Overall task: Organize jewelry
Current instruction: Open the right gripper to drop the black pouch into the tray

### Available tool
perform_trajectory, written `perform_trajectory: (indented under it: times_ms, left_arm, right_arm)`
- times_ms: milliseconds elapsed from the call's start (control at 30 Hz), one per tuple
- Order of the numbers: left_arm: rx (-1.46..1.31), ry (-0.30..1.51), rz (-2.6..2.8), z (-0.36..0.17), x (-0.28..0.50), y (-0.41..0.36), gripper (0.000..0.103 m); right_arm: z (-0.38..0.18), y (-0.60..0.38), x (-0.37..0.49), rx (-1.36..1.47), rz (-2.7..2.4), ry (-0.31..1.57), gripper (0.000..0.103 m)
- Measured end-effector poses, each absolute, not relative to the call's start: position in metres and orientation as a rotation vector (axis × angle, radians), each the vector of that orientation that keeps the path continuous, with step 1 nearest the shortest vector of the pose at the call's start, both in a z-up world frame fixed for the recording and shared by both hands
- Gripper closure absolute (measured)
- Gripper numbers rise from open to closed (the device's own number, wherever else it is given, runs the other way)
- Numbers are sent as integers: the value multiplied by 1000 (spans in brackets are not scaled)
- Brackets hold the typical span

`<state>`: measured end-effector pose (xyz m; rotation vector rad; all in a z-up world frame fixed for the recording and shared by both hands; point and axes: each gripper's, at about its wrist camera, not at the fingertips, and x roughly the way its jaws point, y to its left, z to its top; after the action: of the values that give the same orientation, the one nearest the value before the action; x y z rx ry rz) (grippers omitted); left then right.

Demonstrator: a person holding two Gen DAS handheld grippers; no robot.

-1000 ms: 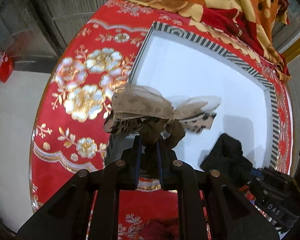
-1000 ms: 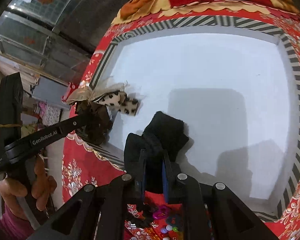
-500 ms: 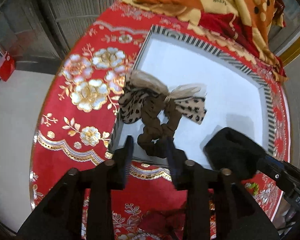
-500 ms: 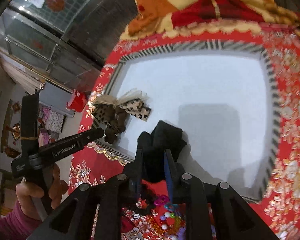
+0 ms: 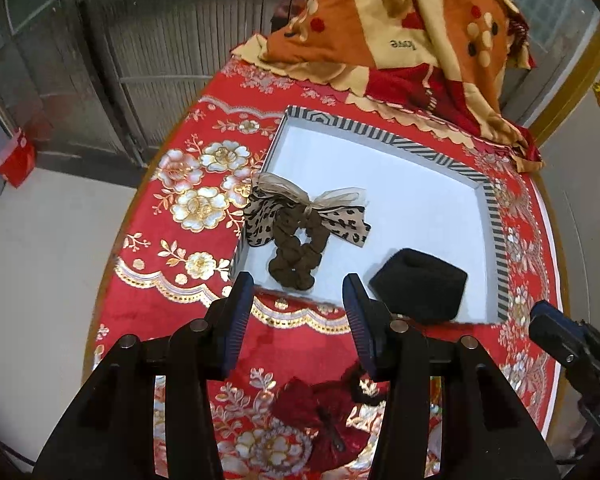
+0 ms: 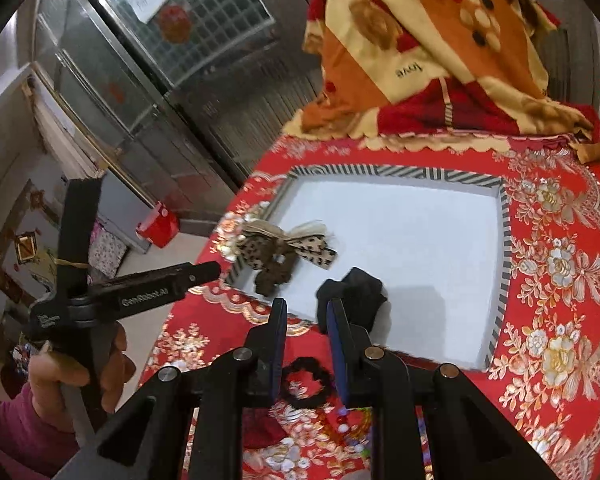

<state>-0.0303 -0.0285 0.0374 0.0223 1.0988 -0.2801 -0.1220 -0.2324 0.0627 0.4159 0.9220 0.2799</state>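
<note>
Two grippers in view. Left gripper [image 5: 298, 294]: jaws spread wide, nothing between them, held over the near edge of the tray [image 5: 492, 216]. Right gripper [image 6: 307, 316]: jaws parted by a narrower gap, nothing clamped, just short of the black scrunchie [image 6: 354, 294]. One tray, white floor with a black-and-white striped rim, set on a red tablecloth [image 5: 160, 248] with gold and white flowers. Items inside the tray, count two: one brown scrunchie with a leopard-print bow [image 5: 300, 232], lying in the near-left corner with part of the bow draped over the left rim; one black scrunchie, lying at the near edge, to the right of the brown one and apart from it. Items on the cloth in front of the tray: one dark red scrunchie [image 5: 320, 408], one thin black hair tie [image 6: 308, 382], and a scatter of small coloured beads [image 6: 350, 424], number unclear. One orange, cream and red blanket [image 5: 404, 36] heaped beyond the tray's far side. One red bag [image 6: 158, 224] on the floor past the table edge.
</note>
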Motion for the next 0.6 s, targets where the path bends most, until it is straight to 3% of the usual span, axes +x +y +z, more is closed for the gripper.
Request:
perform_trajectory:
  times_ms: [200, 333, 600]
  left_arm:
    - [25, 1070, -288, 48, -50, -23, 58]
    - [33, 1051, -295, 54, -63, -19, 58]
    - [50, 1038, -316, 58, -88, -15, 58]
  right_arm:
    - [70, -224, -146, 429, 274, 914, 84]
    - [73, -218, -163, 390, 244, 921, 61]
    - [85, -216, -194, 393, 186, 881, 61]
